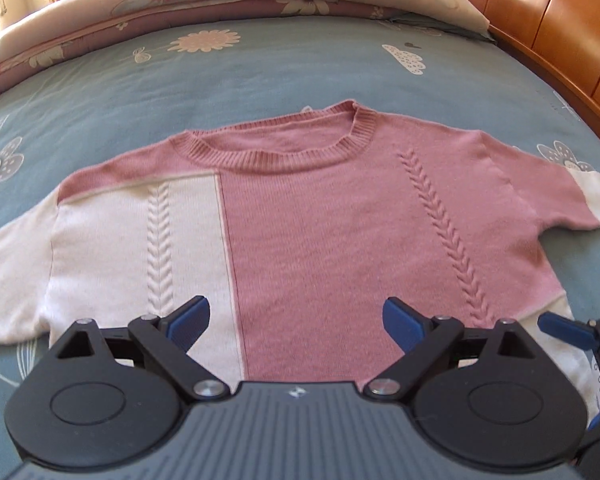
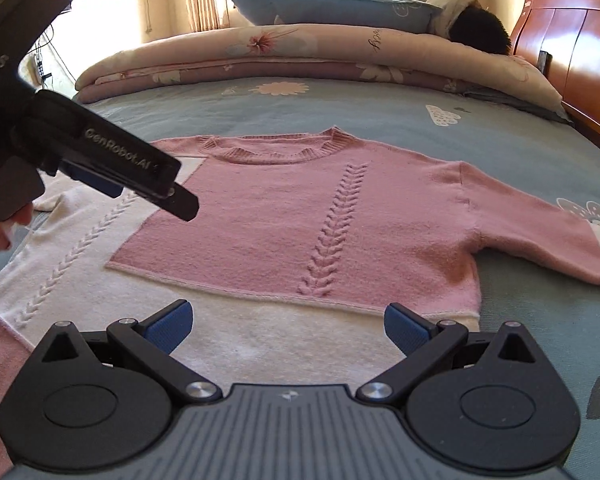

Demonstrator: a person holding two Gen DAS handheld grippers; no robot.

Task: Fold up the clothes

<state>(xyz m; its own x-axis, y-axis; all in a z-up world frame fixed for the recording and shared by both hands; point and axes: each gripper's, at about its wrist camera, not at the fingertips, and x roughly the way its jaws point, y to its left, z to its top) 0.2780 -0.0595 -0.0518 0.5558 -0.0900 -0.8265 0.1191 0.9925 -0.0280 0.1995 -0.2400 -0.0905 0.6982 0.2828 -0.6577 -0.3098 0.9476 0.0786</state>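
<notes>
A pink and white sweater lies flat on the blue bedsheet, neck toward twelve o'clock. The left gripper and right gripper hover over its hem at six o'clock, both spread wide, holding nothing.

The bed is covered by a blue-grey sheet printed with flowers and hearts. 1 pink-and-white knit sweater lies flat, front up, on the sheet, both sleeves spread outward. Beyond the sweater's collar, 1 rolled floral quilt lies across the bed. Behind the quilt rests 1 blue pillow. A wooden headboard borders the bed right of the sweater.
</notes>
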